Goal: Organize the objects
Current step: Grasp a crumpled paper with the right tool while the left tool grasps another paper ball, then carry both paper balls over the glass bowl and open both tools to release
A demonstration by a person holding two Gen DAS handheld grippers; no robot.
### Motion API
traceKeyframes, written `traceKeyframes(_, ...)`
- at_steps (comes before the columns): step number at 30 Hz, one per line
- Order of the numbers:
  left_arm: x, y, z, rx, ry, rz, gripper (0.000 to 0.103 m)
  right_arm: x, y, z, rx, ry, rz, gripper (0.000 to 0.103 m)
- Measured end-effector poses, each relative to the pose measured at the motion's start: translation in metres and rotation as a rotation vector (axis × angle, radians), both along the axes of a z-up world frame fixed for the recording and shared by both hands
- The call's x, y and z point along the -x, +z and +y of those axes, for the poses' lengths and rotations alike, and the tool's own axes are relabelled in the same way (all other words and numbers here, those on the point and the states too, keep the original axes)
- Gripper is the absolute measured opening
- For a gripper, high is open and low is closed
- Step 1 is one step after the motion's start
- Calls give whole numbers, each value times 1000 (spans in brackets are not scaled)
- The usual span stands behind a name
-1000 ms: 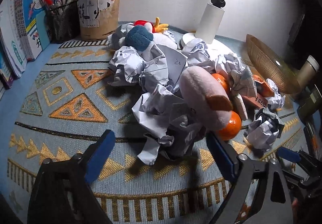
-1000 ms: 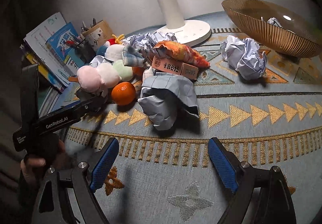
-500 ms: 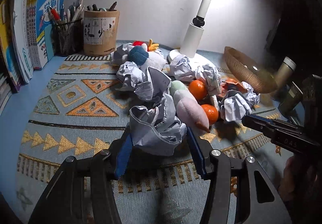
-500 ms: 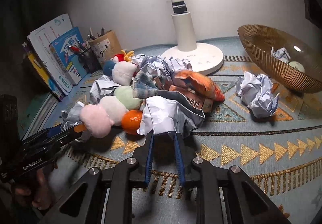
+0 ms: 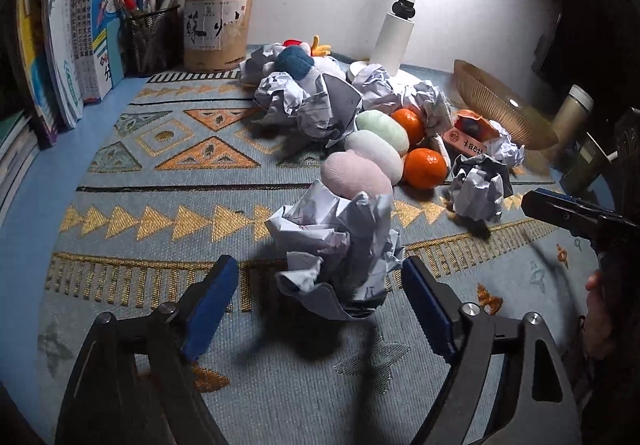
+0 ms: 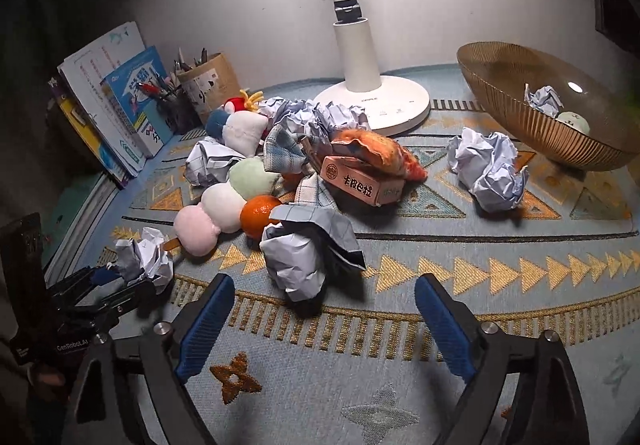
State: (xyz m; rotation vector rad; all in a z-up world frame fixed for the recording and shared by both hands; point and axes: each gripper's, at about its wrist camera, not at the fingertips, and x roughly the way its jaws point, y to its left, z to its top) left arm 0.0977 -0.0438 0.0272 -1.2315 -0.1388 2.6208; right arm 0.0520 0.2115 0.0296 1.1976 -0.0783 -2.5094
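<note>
A crumpled paper ball [image 5: 336, 245] lies on the patterned mat [image 5: 160, 229], between the blue pads of my left gripper [image 5: 320, 305]. Its jaws are opening and neither pad touches the paper. A second paper ball [image 6: 304, 249] rests just ahead of my right gripper [image 6: 324, 325], whose jaws are also opening with nothing pressed between them. The right wrist view shows the left gripper [image 6: 108, 285] at far left, its paper ball [image 6: 144, 261] at the tips. Behind lie a plush skewer [image 5: 360, 173], oranges [image 5: 424, 167] and more paper.
A gold wire bowl [image 6: 520, 125] holding a paper ball [image 6: 544, 99] stands at the right. Near it lies another paper ball [image 6: 490, 173]. A lamp [image 6: 360, 45], a snack box [image 6: 360, 185], pen holders [image 5: 218, 29] and books [image 5: 92, 25] line the back and left.
Both grippers closed half a second ago, the left one on its paper ball, and both have opened wide again. The left gripper drew back, and its ball now lies apart from the pile.
</note>
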Motion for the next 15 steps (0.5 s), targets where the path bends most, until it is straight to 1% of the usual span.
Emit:
traceKeyframes(3,-1,-5,0,9,4,-23,84,10,-7,-14,-57,7,1,93)
traceKeyframes(5,0,-7,0,21,-3,-46,84,15,-10,-20,-75,25,5,93)
traceKeyframes(8,-4,-6,0,34,-26,-58,84,24,-13,-25,-93,31,7,93)
traceKeyframes(11,-5,-5,-5,-23,-34,-65,84,32,-19,-27,-84,32,-4,92)
traceKeyframes(12,-4,-5,-6,-35,-26,-59,84,34,-21,-28,-84,31,-14,90)
traceKeyframes(14,-1,-6,-8,-38,-10,-53,84,35,-25,-28,-85,37,-32,65)
traceKeyframes(15,0,-6,-7,-38,-5,-57,83,35,-26,-27,-89,24,-35,62)
